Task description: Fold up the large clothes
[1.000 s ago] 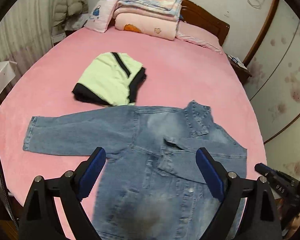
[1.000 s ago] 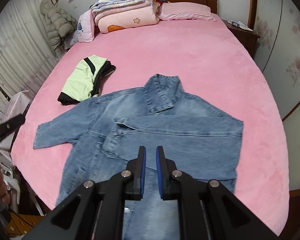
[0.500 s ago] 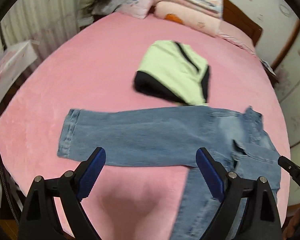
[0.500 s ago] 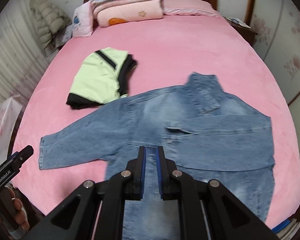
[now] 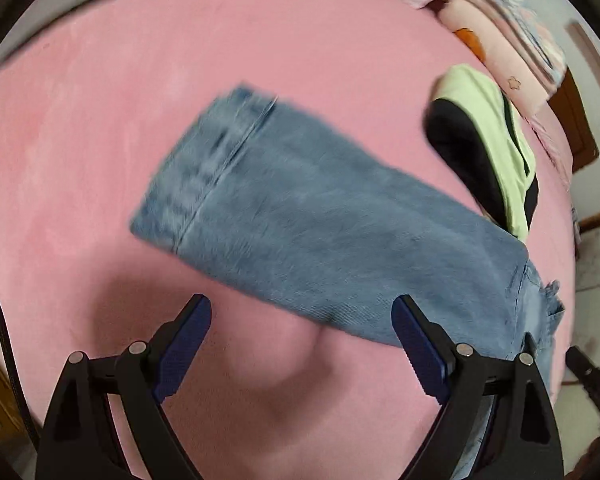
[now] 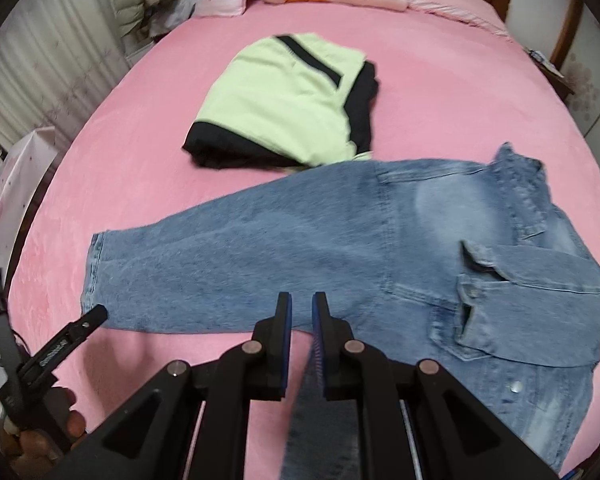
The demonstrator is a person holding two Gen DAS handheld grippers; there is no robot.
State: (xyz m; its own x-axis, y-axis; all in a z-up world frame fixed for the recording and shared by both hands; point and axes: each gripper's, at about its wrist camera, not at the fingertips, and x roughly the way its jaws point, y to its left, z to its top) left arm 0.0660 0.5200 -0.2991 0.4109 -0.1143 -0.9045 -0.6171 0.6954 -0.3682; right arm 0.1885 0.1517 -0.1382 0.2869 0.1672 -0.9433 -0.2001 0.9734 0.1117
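Two grippers: both pitched steeply down over the denim jacket.
Jacket: flat on the pink bed; sleeve stretched out, cuff end blurred.
Green-and-black garment: folded, just beyond the jacket.
Left gripper: jaws wide apart, empty, above the sleeve's near edge.
Right gripper: jaws nearly together, clamped on a denim strip.
Hidden: jacket hem, cut off behind the right gripper.
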